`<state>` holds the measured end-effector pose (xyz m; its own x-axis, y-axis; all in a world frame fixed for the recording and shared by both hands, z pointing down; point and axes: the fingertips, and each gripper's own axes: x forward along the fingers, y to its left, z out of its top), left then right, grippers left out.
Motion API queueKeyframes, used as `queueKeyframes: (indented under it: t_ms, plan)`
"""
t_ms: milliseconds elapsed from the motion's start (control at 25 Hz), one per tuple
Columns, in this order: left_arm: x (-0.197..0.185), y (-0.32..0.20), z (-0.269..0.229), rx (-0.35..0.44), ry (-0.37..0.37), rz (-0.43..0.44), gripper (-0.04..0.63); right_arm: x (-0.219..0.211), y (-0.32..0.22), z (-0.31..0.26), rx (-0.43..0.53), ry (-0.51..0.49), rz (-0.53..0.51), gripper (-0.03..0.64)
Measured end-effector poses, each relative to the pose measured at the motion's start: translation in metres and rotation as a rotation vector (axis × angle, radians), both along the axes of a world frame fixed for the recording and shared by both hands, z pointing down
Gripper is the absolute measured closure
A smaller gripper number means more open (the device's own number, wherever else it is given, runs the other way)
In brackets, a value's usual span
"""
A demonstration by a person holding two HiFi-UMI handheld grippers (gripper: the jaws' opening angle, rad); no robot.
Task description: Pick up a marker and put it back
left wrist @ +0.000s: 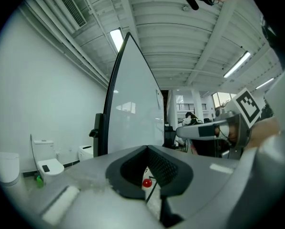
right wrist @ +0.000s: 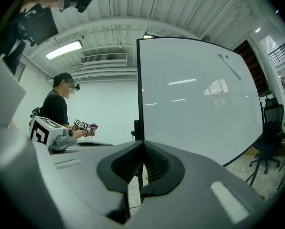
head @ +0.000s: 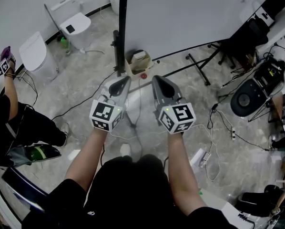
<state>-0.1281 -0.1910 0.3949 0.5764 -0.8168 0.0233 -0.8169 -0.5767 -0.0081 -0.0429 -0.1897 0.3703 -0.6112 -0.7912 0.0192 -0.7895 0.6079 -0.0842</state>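
Both grippers are held side by side in front of a large whiteboard [head: 180, 18] on a stand. My left gripper [head: 125, 80] is shut, its jaws meeting at the tip [left wrist: 146, 149] with nothing between them. My right gripper [head: 157, 78] is also shut and empty, its tip [right wrist: 142, 146] pointing at the whiteboard's left edge [right wrist: 138, 89]. A beige box [head: 137, 61] sits at the foot of the stand, with a small red object [head: 143, 75] beside it. That red object [left wrist: 147, 182] shows through the gap below the left jaws. I cannot make out a marker.
Two white toilets [head: 73, 25] [head: 35, 54] stand at the left wall, with a green bottle [head: 64, 43] between them. Another person [head: 9, 113] with grippers is at the far left. Stand legs [head: 199, 70], floor cables [head: 218, 128] and black equipment [head: 249, 97] lie to the right.
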Motion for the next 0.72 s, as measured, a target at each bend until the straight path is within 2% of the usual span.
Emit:
queueKeyframes:
  t_ms: [240,720]
  plan:
    - [-0.005,-0.015,0.002,-0.005,0.009,0.017,0.591,-0.013,-0.009,-0.004,0.013,0.01,-0.008,0.607]
    - [0.003,-0.031,0.005,-0.013,-0.002,0.0,0.591,0.005,-0.035,0.002,-0.006,-0.014,0.001,0.607]
